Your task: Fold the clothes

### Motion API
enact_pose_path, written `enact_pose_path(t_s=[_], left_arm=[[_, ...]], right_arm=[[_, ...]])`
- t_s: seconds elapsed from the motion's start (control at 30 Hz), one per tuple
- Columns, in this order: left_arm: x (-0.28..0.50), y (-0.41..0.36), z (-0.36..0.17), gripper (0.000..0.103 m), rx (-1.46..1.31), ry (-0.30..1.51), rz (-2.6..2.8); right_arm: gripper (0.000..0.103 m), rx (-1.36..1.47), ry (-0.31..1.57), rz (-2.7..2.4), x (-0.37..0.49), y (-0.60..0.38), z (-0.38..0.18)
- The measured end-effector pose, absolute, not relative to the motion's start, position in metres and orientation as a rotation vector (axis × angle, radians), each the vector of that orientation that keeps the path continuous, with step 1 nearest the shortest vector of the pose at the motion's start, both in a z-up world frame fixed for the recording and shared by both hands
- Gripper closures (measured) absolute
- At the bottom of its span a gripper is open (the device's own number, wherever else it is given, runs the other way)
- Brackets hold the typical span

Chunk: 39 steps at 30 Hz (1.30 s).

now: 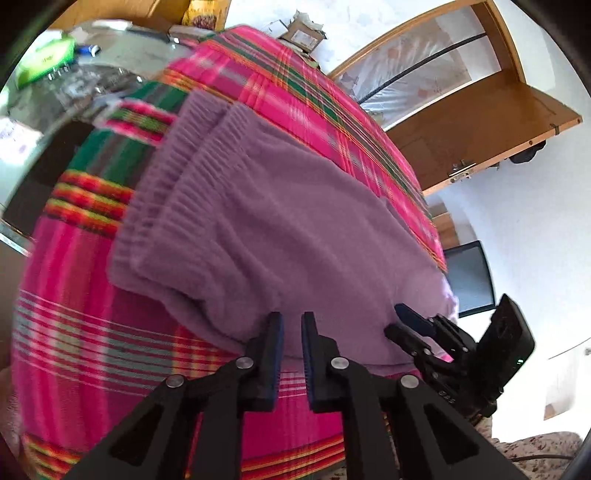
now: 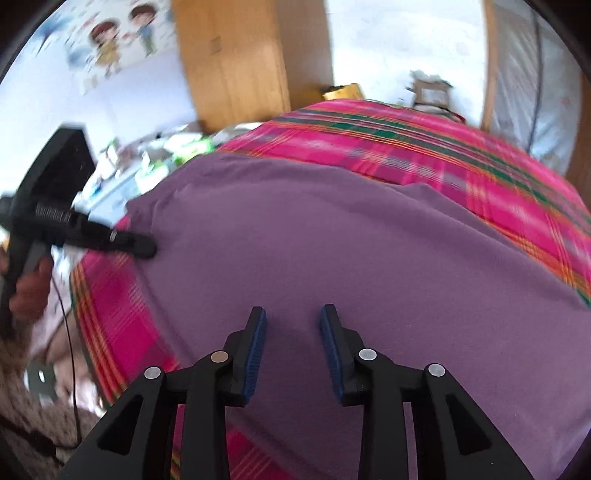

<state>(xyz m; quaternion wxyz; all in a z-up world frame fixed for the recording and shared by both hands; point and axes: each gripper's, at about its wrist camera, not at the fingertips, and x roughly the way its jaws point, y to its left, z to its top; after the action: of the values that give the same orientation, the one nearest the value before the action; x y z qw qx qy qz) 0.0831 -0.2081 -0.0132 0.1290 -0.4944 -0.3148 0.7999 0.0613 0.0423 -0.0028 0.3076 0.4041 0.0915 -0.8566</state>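
Note:
A purple knit sweater (image 1: pixel 277 221) lies folded on a table under a pink plaid cloth (image 1: pixel 92 332), its ribbed hems towards the far left. My left gripper (image 1: pixel 291 319) sits at the sweater's near edge, jaws almost together with purple knit between them. In the right wrist view the left gripper (image 2: pixel 147 247) touches the left edge of the sweater (image 2: pixel 351 240). My right gripper (image 2: pixel 293 314) hovers open over the sweater's near part with nothing between its fingers. From the left wrist view the right gripper (image 1: pixel 402 325) is at the sweater's near right corner.
Clutter with a green box (image 1: pixel 44 62) fills the far left beyond the cloth. A cardboard box (image 1: pixel 303 35) stands at the far end and a wooden door (image 1: pixel 480 122) to the right. A hand (image 2: pixel 29 288) holds the left gripper, and a cable (image 2: pixel 70 350) hangs below it.

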Motion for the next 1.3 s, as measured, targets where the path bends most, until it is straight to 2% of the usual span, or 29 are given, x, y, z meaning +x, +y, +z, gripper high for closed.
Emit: enact_pose_path(t_s=[0.17, 0.3, 0.47, 0.57, 0.63, 0.67, 0.7, 0.77, 1.03, 1.17, 1.3], left_arm=[[0.088, -0.238, -0.007, 0.081, -1.383, -1.057, 2.384], [0.089, -0.252, -0.014, 0.080, -1.373, -1.192, 2.341], [0.089, -0.249, -0.013, 0.077, -1.401, -1.123, 2.367], [0.086, -0.248, -0.021, 0.079, -1.454, -1.138, 2.344], [0.086, -0.248, -0.020, 0.083, -1.449, -1.128, 2.364], [0.085, -0.249, -0.019, 0.084, -1.446, -1.122, 2.374], [0.086, -0.249, -0.019, 0.090, -1.450, -1.114, 2.386], [0.089, -0.251, -0.018, 0.091, -1.456, -1.115, 2.391], [0.093, -0.254, -0.014, 0.091, -1.448, -1.128, 2.391], [0.084, -0.254, 0.007, 0.091, -1.391, -1.050, 2.433], [0.068, -0.257, 0.030, 0.084, -1.366, -0.964, 2.538]], right_arm=[[0.070, 1.008, 0.266, -2.205, 0.066, 0.023, 0.002], [0.067, 0.958, 0.296, -2.128, 0.076, 0.006, 0.002], [0.065, 0.946, 0.346, -2.114, 0.082, -0.006, -0.005], [0.065, 0.945, 0.362, -2.110, 0.084, -0.010, -0.008], [0.074, 0.961, 0.335, -2.122, 0.080, -0.007, -0.008], [0.087, 0.968, 0.326, -2.132, 0.079, -0.005, -0.007], [0.093, 0.978, 0.315, -2.135, 0.077, -0.004, -0.007], [0.099, 0.993, 0.289, -2.122, 0.076, -0.003, -0.007], [0.101, 1.004, 0.262, -2.066, 0.089, -0.006, -0.009], [0.101, 1.012, 0.230, -2.057, 0.086, -0.006, -0.009], [0.101, 1.022, 0.196, -2.021, 0.087, -0.005, -0.011]])
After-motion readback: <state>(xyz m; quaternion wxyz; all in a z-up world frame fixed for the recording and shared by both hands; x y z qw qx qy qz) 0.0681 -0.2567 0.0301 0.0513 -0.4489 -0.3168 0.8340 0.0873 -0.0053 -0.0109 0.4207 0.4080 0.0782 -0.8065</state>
